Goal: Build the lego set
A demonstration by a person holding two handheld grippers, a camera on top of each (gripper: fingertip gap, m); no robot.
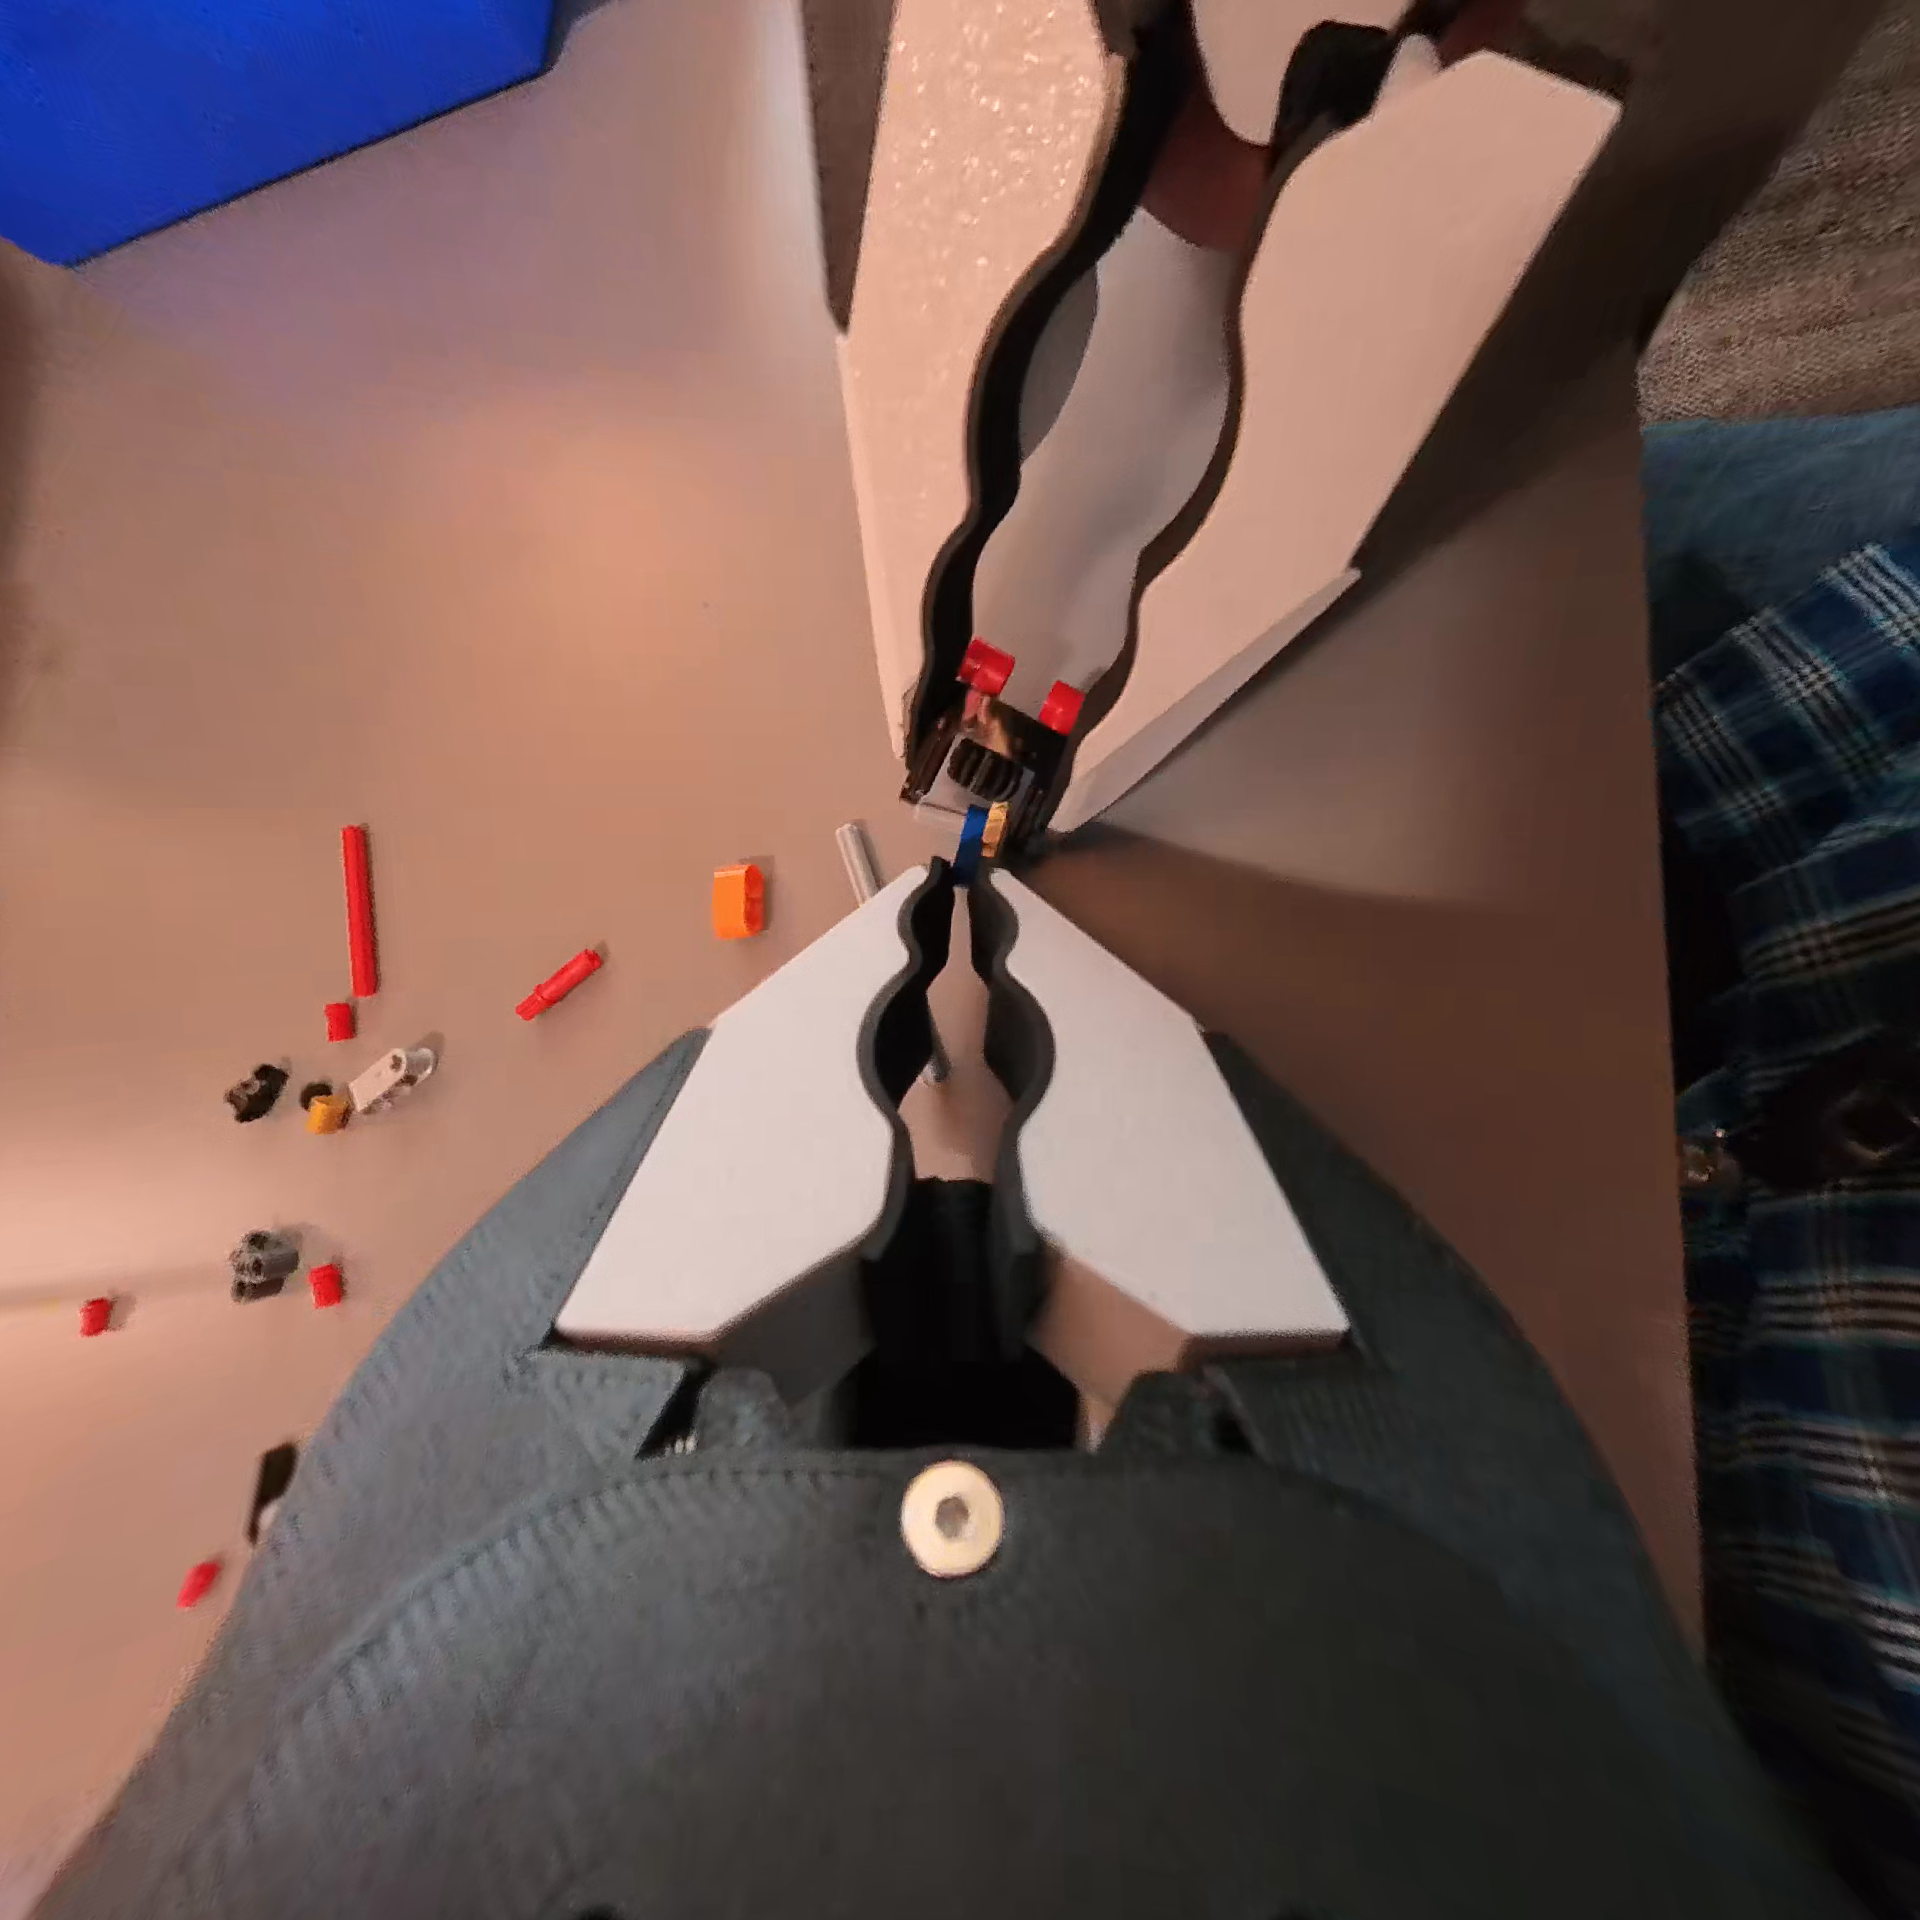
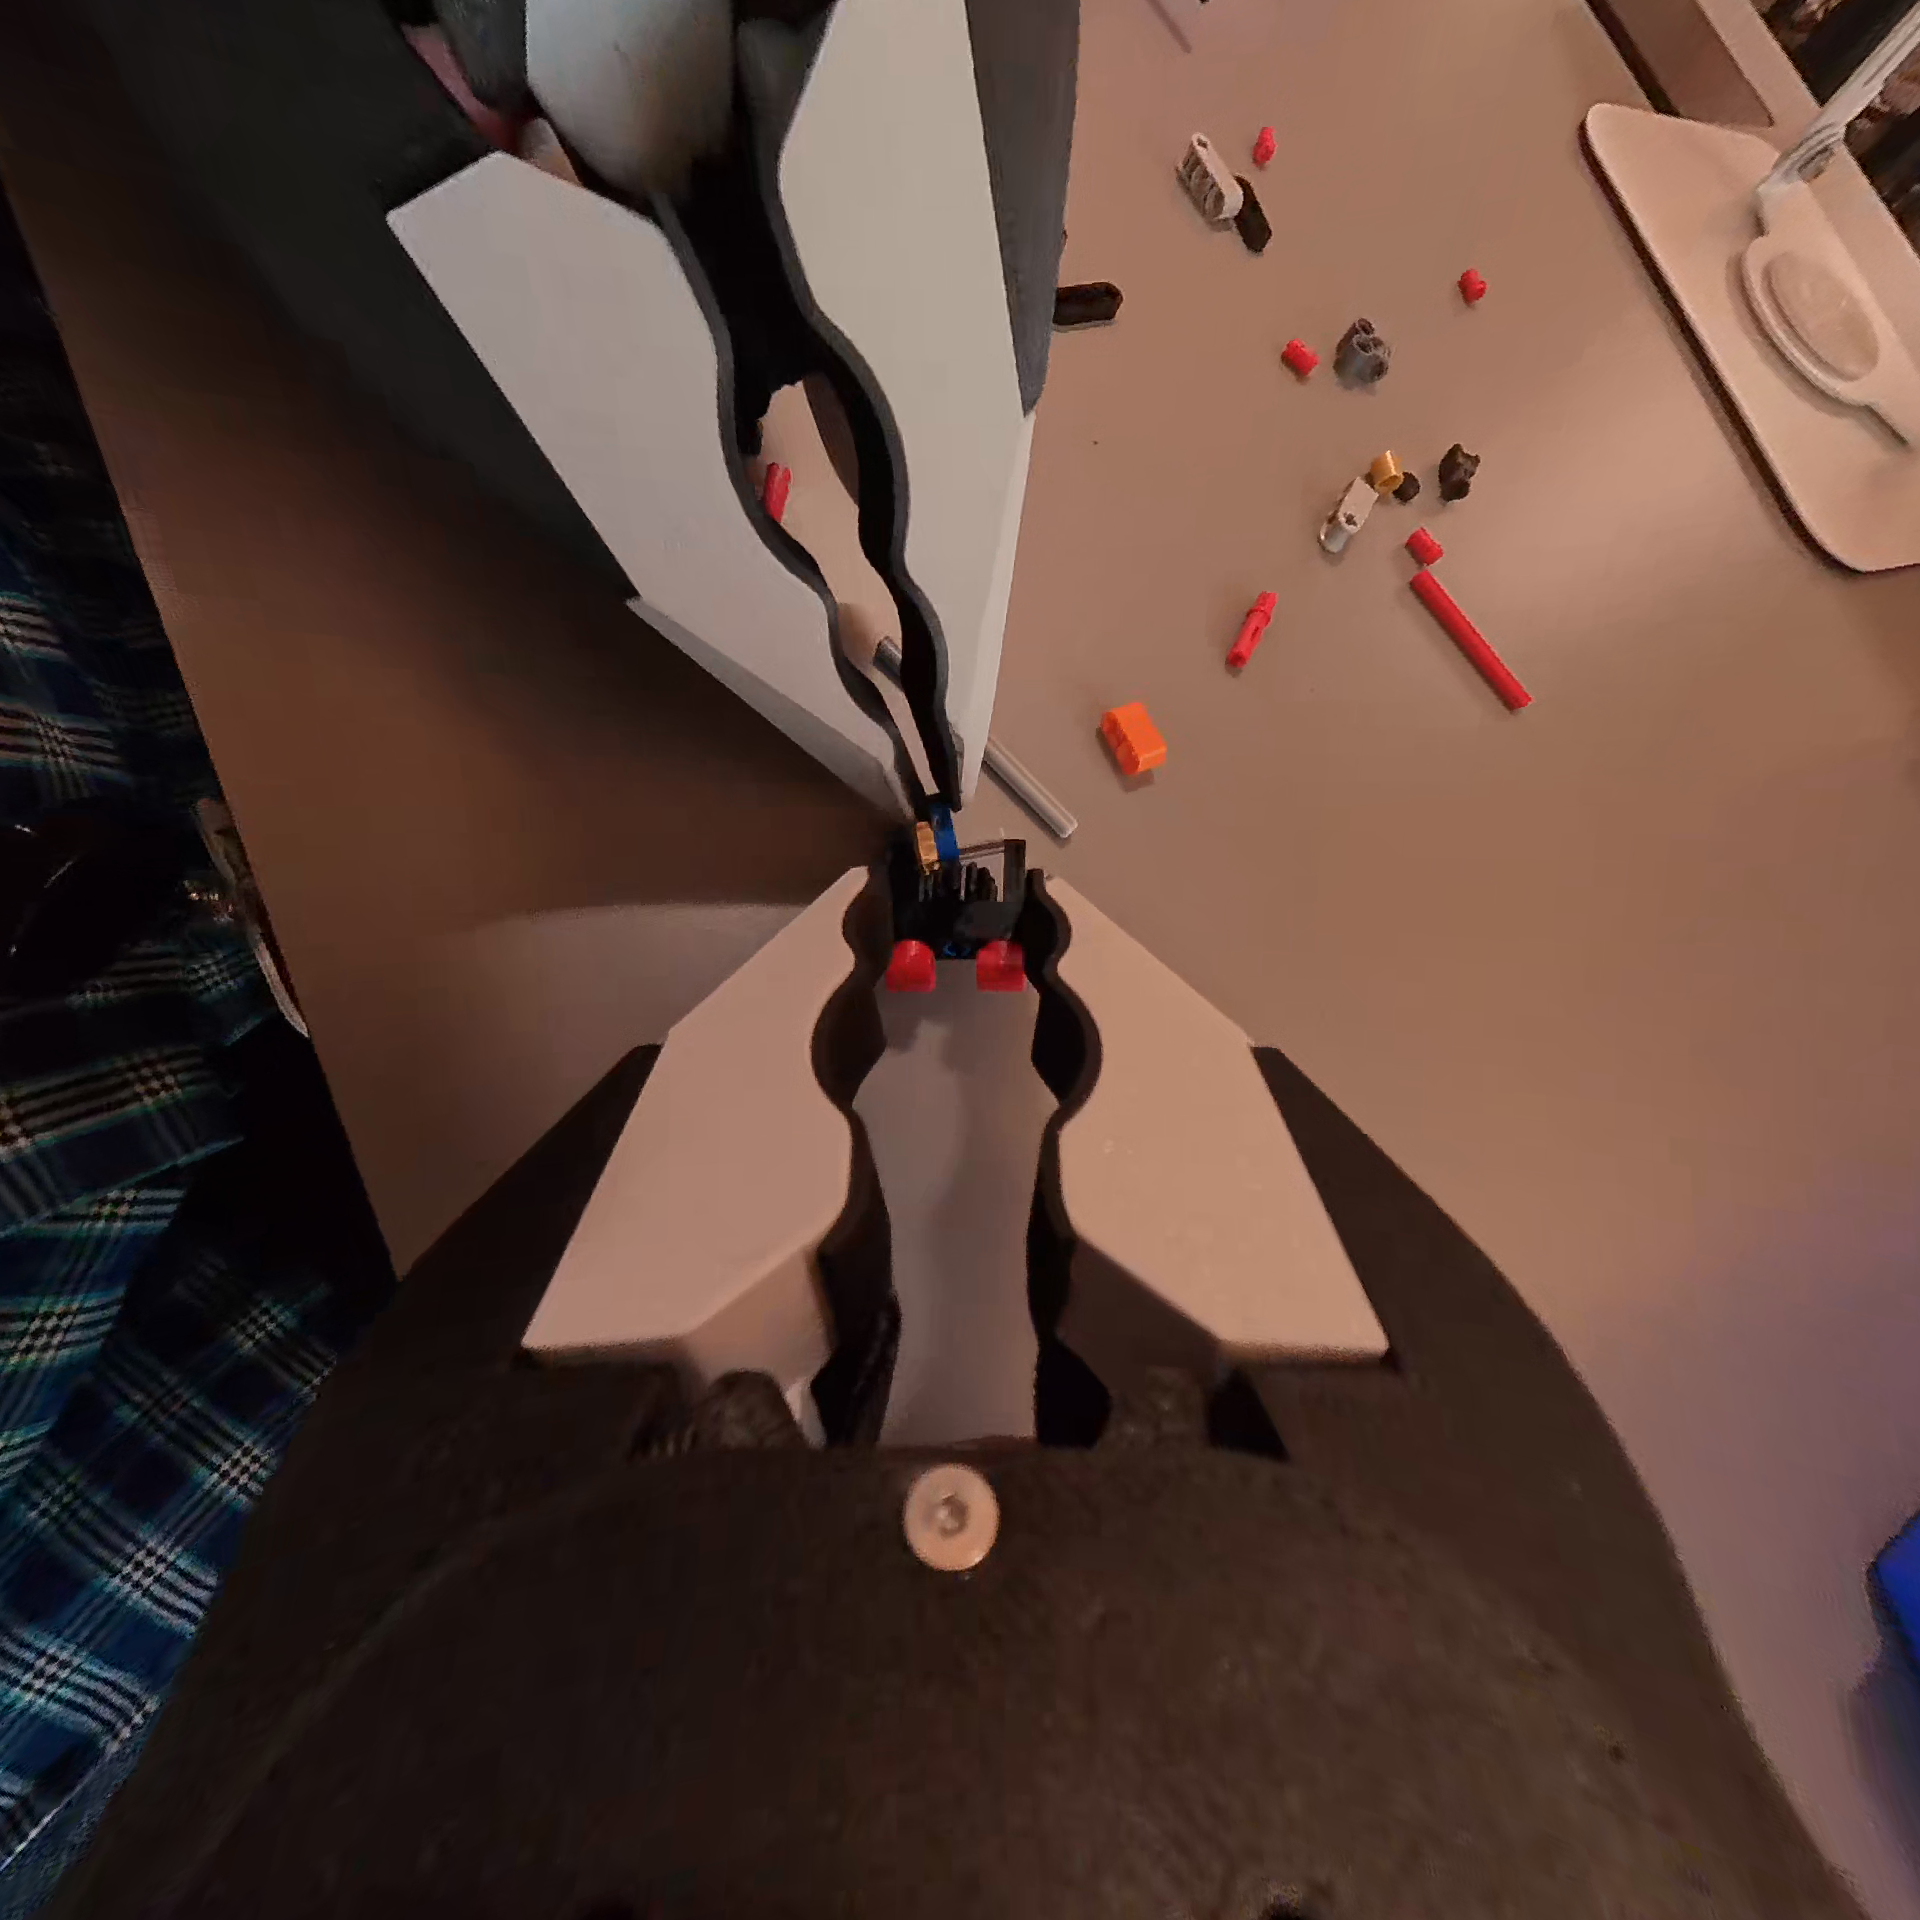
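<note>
A small black lego assembly point(image 2: 951, 899) with a dark gear, two red pins point(image 2: 911, 964) at its near end and a blue pin point(image 2: 942, 828) with a tan bush at its far end hangs above the table point(image 2: 1455, 1091), pinched between the tips of the right gripper point(image 2: 948, 914). The left gripper point(image 1: 961, 873), entering the right wrist view from 12 o'clock, has its tips pressed together on the blue pin. In the left wrist view loose parts lie from 9 to 7 o'clock: an orange brick point(image 1: 738, 900), a long red axle point(image 1: 358, 910), a short red pin point(image 1: 559, 983), a grey connector point(image 1: 263, 1263). A grey axle point(image 1: 858, 862) lies just beside the tips. A plaid sleeve point(image 1: 1797, 935) sits at 3 o'clock.
</note>
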